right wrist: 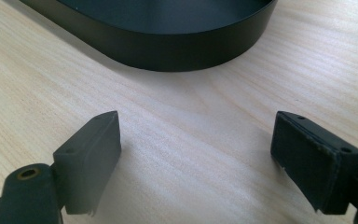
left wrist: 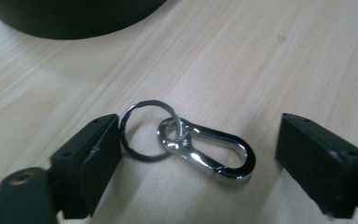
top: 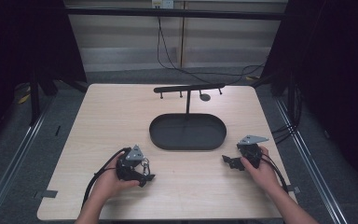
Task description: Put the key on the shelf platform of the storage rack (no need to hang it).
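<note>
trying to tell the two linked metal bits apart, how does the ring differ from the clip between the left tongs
The ring is a dark, thin, round loop; the clip is bright chrome, thicker and elongated.
The ring lies against one jaw of the left tongs; the clip lies apart from both jaws.
Both lie flat on the table, linked through the clip's eye, between open jaws.

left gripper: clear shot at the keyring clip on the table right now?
Probably yes. The left gripper is open, and the keyring clip lies flat on the table between its fingers, the ring about touching one. Nothing lies over it; the black tray sits well beyond.
</note>
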`<move>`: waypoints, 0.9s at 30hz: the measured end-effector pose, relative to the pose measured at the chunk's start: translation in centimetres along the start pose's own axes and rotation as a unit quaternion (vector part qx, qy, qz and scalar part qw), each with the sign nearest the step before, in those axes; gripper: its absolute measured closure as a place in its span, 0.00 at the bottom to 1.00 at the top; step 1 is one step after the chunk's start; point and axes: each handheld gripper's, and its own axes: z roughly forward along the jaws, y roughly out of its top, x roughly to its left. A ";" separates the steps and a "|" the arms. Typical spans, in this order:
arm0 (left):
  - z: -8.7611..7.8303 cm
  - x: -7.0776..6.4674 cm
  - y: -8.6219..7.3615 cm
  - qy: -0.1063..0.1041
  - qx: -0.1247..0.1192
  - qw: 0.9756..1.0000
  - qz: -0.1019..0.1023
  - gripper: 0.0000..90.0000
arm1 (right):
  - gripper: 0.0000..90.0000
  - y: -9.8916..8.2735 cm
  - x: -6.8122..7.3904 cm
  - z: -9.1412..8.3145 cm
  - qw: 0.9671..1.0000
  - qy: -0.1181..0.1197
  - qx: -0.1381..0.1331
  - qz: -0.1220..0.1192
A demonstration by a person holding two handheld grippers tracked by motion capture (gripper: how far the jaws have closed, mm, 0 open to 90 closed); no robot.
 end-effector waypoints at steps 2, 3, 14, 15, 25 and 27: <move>-0.1 0.1 0.0 0.000 0.000 1.000 -0.002 0.17 | 0.18 0.0 0.0 0.0 1.000 0.000 0.001 0.002; -0.1 0.1 0.0 0.000 -0.001 1.000 -0.003 0.17 | 0.18 0.0 0.0 0.0 1.000 0.000 0.000 0.001; -0.4 0.2 0.7 0.011 0.041 0.999 -0.010 0.20 | 0.17 0.0 0.0 0.0 1.000 0.000 0.000 0.001; -0.4 0.1 0.7 0.012 0.042 0.999 -0.015 0.21 | 0.18 0.0 0.0 0.0 1.000 0.000 0.001 0.002; -1.0 -0.3 1.7 0.027 0.087 0.994 -0.053 0.31 | 0.18 0.0 0.0 0.0 1.000 0.000 0.001 0.001; -0.9 -0.5 2.0 0.026 0.092 0.994 -0.057 0.33 | 0.18 0.0 0.0 0.0 1.000 0.000 0.001 0.001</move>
